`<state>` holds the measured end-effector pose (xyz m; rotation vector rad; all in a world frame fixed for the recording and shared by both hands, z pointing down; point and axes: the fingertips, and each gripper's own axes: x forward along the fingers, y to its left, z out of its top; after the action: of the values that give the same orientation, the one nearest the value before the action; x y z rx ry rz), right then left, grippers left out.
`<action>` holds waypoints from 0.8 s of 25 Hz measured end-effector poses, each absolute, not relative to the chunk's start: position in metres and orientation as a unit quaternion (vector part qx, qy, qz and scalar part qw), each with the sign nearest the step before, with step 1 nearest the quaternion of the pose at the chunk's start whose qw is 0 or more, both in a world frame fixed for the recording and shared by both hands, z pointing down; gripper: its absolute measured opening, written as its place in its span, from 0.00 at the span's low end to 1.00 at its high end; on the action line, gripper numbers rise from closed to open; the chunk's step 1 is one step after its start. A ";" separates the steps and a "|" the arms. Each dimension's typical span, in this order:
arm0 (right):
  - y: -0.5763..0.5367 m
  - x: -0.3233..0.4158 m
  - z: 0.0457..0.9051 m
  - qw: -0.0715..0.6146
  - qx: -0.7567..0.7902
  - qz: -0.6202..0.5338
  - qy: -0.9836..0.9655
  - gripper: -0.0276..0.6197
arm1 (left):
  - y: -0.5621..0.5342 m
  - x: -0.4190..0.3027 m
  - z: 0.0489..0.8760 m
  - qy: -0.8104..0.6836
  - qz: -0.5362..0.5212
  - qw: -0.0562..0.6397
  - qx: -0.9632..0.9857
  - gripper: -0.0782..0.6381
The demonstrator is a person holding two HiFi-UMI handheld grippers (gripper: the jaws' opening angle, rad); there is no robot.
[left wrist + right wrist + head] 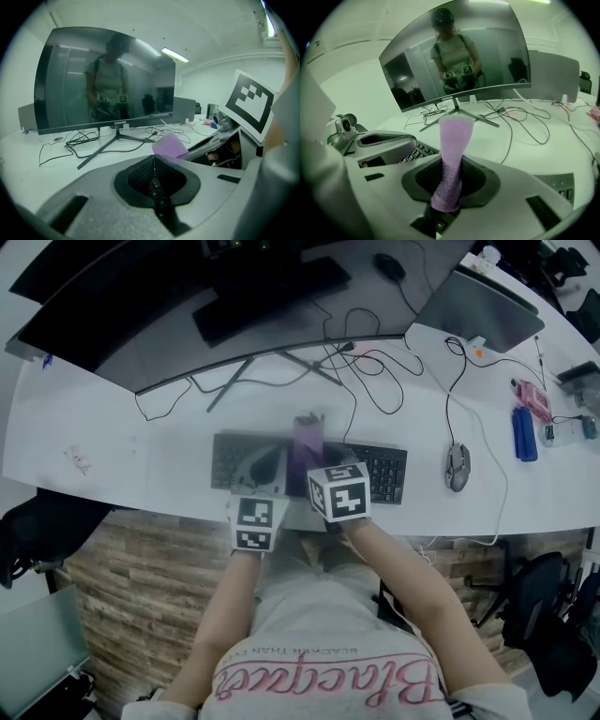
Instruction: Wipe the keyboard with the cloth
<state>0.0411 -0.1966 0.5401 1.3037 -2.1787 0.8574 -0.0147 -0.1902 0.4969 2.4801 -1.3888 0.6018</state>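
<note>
The only print that reads cleanly is "coocaa", on the lower bezel of the curved monitor (it shows in both gripper views). The pink script on the person's shirt lies upside down in the head view, and I cannot read it with certainty.

The keyboard lies flat on the white desk, parallel to the front edge and close to it. Both grippers hang over its left and middle parts.

The right gripper has its tongs clamped on the purple cloth. The cloth stands up out of the pads as a narrow strip, and its free end reaches forward toward the monitor.

The tongs of the left gripper are closed together at the tips with nothing between them. A row of dark keys shows through the slit below. The cloth's end sits just beyond these tips and a little to the right, so the two grippers are side by side.

To the left of the keyboard the desk is bare. To the right, a mouse lies near the keyboard's end, apart from it, and its cord runs back across the desk. Loose cables loop over the strip between the monitor's stand and the keyboard.
</note>
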 end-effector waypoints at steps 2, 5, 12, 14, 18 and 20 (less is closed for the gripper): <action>-0.195 0.052 0.540 0.229 0.475 0.311 -0.790 0.17 | -0.190 -0.005 0.495 -0.472 0.208 0.112 0.850 0.12; -0.192 0.068 0.540 0.228 0.480 0.314 -0.787 0.17 | -0.191 0.009 0.493 -0.466 0.208 0.108 0.853 0.12; -0.188 0.104 0.541 0.227 0.490 0.313 -0.782 0.17 | -0.192 0.041 0.490 -0.454 0.213 0.097 0.860 0.12; -0.187 0.111 0.541 0.224 0.489 0.313 -0.783 0.17 | -0.191 0.049 0.490 -0.450 0.214 0.095 0.862 0.12; -0.185 0.125 0.541 0.227 0.493 0.306 -0.782 0.17 | -0.191 0.065 0.489 -0.446 0.213 0.095 0.864 0.12; -0.184 0.135 0.541 0.230 0.494 0.304 -0.781 0.18 | -0.191 0.073 0.488 -0.444 0.212 0.093 0.866 0.12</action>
<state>0.1349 -0.1838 0.5406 1.3603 -2.1492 0.8375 0.0734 -0.1907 0.4883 2.5697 -1.3186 0.6290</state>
